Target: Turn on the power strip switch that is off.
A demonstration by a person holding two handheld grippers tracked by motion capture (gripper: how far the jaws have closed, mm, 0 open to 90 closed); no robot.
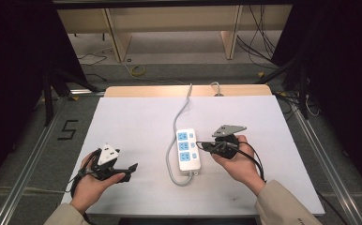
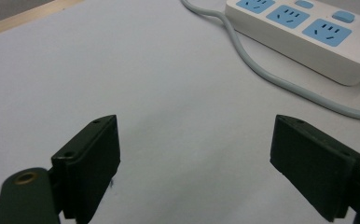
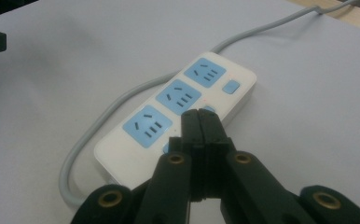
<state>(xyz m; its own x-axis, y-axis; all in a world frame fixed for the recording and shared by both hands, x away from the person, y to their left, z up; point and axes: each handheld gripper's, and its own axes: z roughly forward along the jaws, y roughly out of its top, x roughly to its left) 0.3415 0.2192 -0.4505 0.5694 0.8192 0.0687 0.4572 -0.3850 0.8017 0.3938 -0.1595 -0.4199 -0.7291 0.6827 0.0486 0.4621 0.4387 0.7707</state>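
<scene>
A person's two hands rest low over a white surface [image 1: 137, 122], each holding a gripper aimed inward at a white power strip [image 1: 188, 149] lying between them near the middle. The right gripper [image 1: 206, 146], palm up beneath it, has its fingers [image 3: 200, 126] pressed together on nothing, their tips over the strip's near edge beside a blue switch [image 3: 232, 87]. The left gripper [image 1: 131, 168] sits well apart from the strip, its fingers [image 2: 94, 158] spread wide over bare surface. The strip carries three blue sockets; its grey cable [image 1: 179, 117] loops around its left side and runs off the far edge. A "5" [image 1: 68, 129] is marked on the floor at left.
</scene>
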